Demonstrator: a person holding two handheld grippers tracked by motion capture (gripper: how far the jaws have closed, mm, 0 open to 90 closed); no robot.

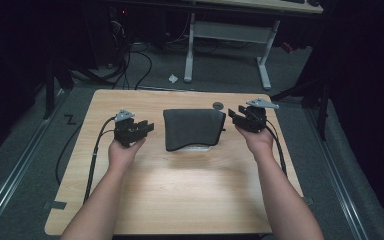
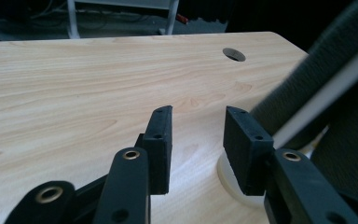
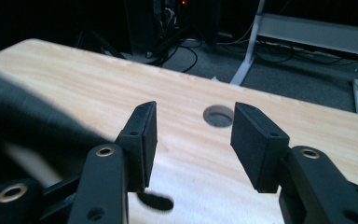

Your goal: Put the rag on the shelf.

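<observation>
A dark grey cloth [image 1: 192, 127] lies draped over a white object [image 1: 200, 147] near the middle of the wooden table [image 1: 180, 190]. My left gripper [image 1: 146, 128] stands just left of the cloth, jaws open with nothing between them. My right gripper [image 1: 231, 116] stands at the cloth's right edge, also open and empty. In the left gripper view the left gripper [image 2: 198, 114] has the cloth [image 2: 335, 60] rising at the right over a pale round base [image 2: 228, 179]. In the right gripper view the right gripper [image 3: 196, 109] points across the table, with the blurred cloth [image 3: 23, 116] at the left.
A round cable hole [image 1: 218, 105] sits in the table behind the cloth, near the right gripper. Each gripper trails a black cable [image 1: 96, 150] toward the table's front. Beyond the table are a white-legged desk [image 1: 265, 60] and floor cables [image 1: 130, 60].
</observation>
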